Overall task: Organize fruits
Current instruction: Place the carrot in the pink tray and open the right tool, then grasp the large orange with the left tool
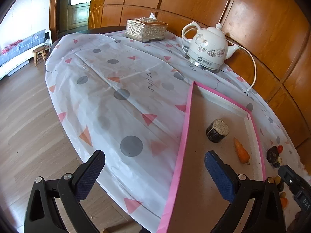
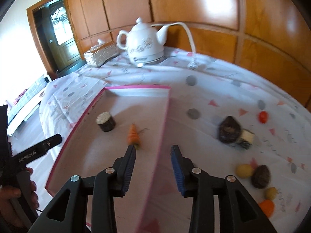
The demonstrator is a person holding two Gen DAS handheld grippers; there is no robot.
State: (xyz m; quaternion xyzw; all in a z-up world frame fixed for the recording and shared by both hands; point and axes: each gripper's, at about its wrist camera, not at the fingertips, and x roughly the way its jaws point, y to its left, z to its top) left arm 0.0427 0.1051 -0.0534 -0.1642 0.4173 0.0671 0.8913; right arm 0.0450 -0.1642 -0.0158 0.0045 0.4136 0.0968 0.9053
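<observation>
Wood panels stand behind a round table (image 2: 223, 89) with a spotted cloth. Under both grippers lies a pink-edged tray (image 2: 136, 104). Left gripper (image 1: 153, 167) is wide open, holding nothing. Right gripper (image 2: 153, 151) is a little open and empty, the carrot (image 2: 133, 135) just past its left fingertip.

White floral kettle (image 1: 209, 47), silver tissue box (image 1: 146, 30), patterned tablecloth (image 1: 120, 89), wooden stool (image 1: 39, 53)

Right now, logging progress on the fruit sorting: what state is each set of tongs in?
Left tongs: open, holding nothing.
Right tongs: open, empty; carrot lies just ahead in the pink-edged box.
</observation>
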